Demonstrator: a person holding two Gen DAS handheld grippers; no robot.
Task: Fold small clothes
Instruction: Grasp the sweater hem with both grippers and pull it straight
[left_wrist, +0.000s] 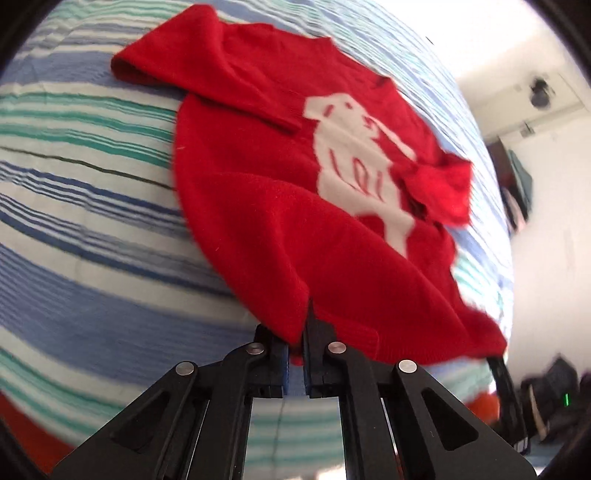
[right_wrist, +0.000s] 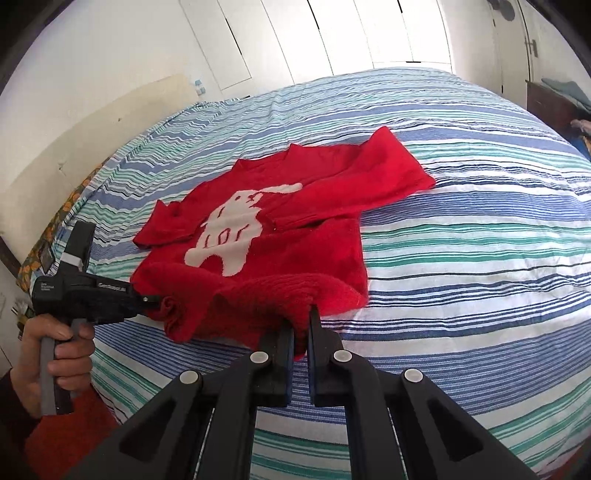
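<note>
Red sweater (right_wrist: 280, 229) with a white animal motif (right_wrist: 232, 232) lies face up on the bed, on a blue, green and white striped cover (right_wrist: 461, 229). Both sleeves are folded in across the chest, cuffs close to the motif. Neck end is at the far side in the right wrist view, hem at the near edge. Left hand-held gripper (left_wrist: 295, 343) is clamped shut on the hem, a pinch of red knit between its fingers (left_wrist: 317, 347); it is tilted steeply down toward the bed. Right hand-held gripper (right_wrist: 301, 339) is likewise closed on the hem, further along the same edge, also angled down. The hem between the two grips is bunched and lifted off the cover, the rest of the sweater flat. In the right wrist view the left hand-held gripper (right_wrist: 155, 299) comes in from the left, roughly level in that picture, its tip buried in the hem corner; a hand (right_wrist: 55, 354) wraps the grey handle below it, dark sleeve at the wrist. Left wrist view is motion-blurred.
</note>
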